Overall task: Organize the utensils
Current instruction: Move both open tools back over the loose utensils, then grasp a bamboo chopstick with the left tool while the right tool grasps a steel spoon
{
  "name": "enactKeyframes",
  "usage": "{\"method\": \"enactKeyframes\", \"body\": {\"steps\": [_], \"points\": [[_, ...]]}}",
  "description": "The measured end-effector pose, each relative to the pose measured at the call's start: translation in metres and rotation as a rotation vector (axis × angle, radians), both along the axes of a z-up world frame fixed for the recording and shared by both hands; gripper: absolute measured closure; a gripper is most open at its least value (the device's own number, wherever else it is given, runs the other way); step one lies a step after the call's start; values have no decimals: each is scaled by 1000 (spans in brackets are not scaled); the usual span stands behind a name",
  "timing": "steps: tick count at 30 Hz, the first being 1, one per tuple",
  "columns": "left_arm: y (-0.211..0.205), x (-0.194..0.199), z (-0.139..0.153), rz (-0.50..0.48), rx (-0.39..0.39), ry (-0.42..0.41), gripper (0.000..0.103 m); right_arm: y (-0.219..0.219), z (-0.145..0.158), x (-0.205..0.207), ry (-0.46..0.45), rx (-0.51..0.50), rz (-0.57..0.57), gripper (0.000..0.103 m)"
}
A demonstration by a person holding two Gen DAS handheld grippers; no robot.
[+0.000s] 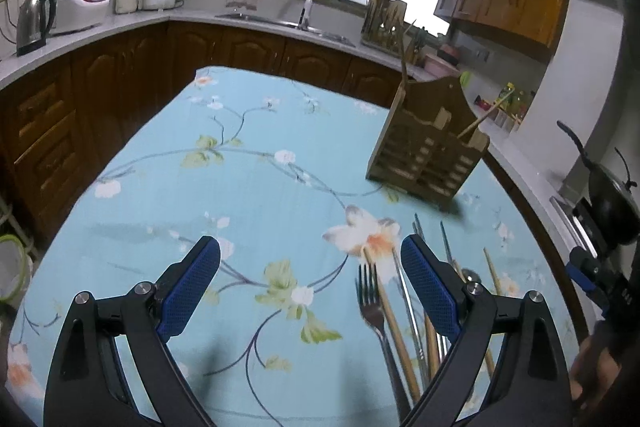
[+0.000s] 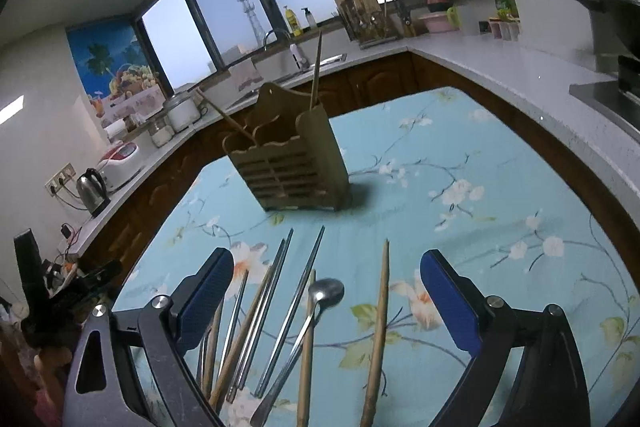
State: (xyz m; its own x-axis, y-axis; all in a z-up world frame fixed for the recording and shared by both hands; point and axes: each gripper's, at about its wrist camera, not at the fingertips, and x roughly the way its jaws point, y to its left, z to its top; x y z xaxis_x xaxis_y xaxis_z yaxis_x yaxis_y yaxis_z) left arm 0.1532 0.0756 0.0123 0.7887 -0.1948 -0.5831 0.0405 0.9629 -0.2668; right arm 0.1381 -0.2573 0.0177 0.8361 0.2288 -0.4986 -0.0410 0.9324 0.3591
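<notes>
A wooden utensil holder (image 1: 428, 151) stands on the blue floral tablecloth (image 1: 240, 187) with two wooden chopsticks (image 1: 486, 115) sticking out of it; it also shows in the right wrist view (image 2: 292, 163). Loose utensils lie near the table's front: a metal fork (image 1: 374, 307), wooden chopsticks (image 2: 378, 327), metal chopsticks (image 2: 296, 311) and a metal spoon (image 2: 326, 293). My left gripper (image 1: 310, 263) is open and empty above the cloth, left of the fork. My right gripper (image 2: 326, 283) is open and empty, hovering over the loose utensils.
A kitchen counter (image 1: 120, 23) wraps around the table with a kettle (image 1: 34, 21), rice cooker (image 1: 82, 7), sink (image 1: 280, 17) and a second utensil rack (image 1: 384, 23). A black pan (image 2: 600, 11) sits on the stove at the right.
</notes>
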Motion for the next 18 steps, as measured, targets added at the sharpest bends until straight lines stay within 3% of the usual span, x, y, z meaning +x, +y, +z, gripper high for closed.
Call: {"method": "enactKeyframes", "body": {"steps": [13,18], "points": [[-10,5,-17,-54,9,60,9,11,-15,-1,58,21,42,8],[-17,13,-21,-89,8,68,13,24,-26,8,98,23,79,25]]}}
